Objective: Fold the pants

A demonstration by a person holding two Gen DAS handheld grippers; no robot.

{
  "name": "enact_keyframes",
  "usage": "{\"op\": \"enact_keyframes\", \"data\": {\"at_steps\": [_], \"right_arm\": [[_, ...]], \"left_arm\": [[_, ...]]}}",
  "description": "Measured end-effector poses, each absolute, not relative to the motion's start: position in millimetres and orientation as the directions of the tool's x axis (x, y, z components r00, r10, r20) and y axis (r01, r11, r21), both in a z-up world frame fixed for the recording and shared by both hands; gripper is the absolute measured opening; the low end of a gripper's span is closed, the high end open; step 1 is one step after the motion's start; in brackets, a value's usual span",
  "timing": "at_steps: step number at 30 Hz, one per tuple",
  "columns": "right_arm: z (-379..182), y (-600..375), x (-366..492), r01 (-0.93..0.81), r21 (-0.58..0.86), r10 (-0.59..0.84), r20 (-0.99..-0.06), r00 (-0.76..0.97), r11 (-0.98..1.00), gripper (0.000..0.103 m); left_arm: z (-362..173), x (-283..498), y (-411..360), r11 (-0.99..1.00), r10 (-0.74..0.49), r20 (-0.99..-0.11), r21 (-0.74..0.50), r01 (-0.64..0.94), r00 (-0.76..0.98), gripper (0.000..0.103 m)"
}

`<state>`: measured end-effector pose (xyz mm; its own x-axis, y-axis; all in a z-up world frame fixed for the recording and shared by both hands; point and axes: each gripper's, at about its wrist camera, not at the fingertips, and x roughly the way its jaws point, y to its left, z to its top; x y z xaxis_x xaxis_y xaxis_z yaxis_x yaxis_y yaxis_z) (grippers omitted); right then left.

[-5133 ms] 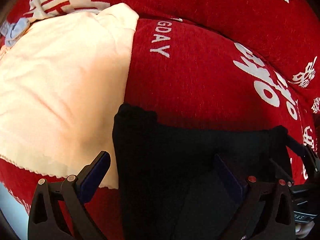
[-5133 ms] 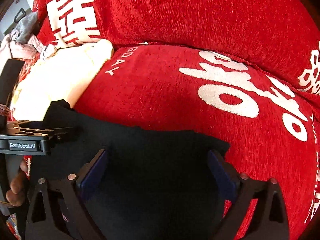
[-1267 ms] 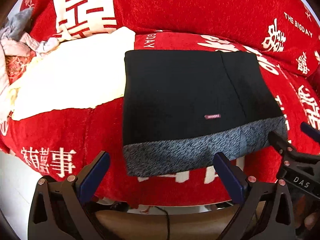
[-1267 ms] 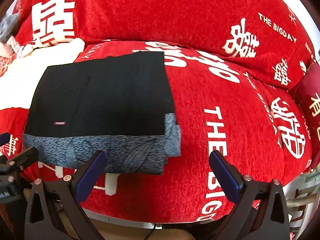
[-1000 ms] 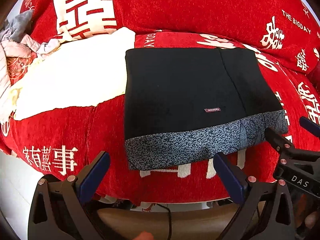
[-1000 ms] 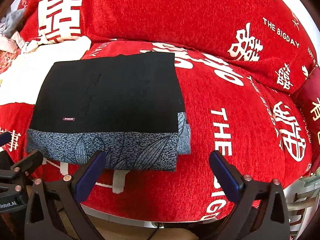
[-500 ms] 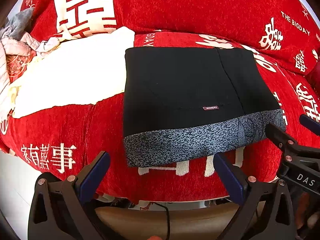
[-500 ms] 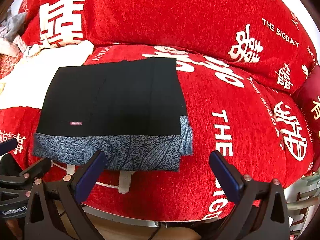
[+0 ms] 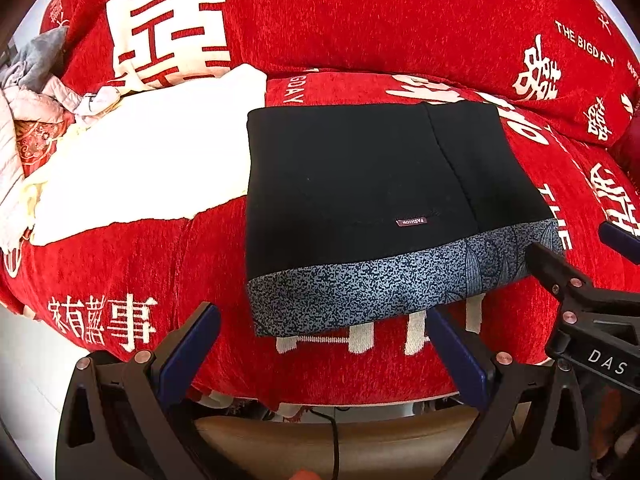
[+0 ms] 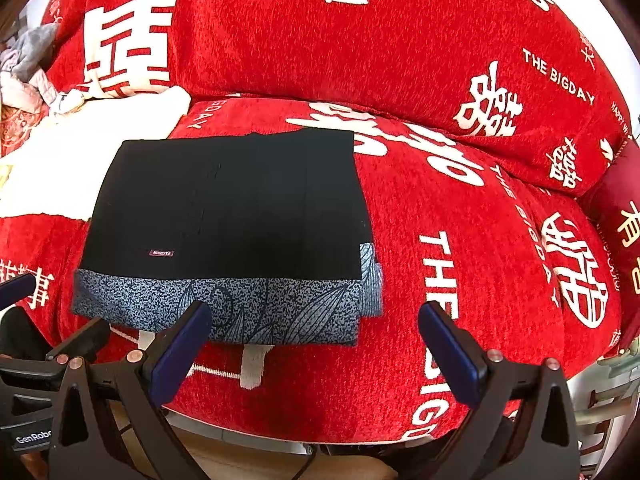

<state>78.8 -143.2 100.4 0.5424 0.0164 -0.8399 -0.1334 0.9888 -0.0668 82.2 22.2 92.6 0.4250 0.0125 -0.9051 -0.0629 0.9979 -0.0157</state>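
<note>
Home: red-covered sofa [image 10: 460, 216], laundry heap [image 9: 36, 92]

We see matt black cloth pants [image 9: 352, 176] with a speckled grey band. They lie on a nubby red chenille sofa cover [image 9: 360, 20].

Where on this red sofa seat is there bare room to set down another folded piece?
Bare seat lies right of the folded black pants with the grey patterned band, up to the dark red cushion. A smaller bare strip lies in front of the white cloth. The far left is crowded with a heap of crumpled clothes.
</note>
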Motion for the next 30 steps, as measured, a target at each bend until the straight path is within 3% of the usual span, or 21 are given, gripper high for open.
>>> {"op": "enact_keyframes", "data": {"at_steps": [30], "right_arm": [[95.9, -138.8, 77.9, -0.135, -0.074, 0.01, -0.844, 0.536, 0.988, 0.103]], "left_arm": [[88.9, 81.8, 19.5, 0.997, 0.008, -0.91, -0.022, -0.068, 0.414, 0.103]]}}
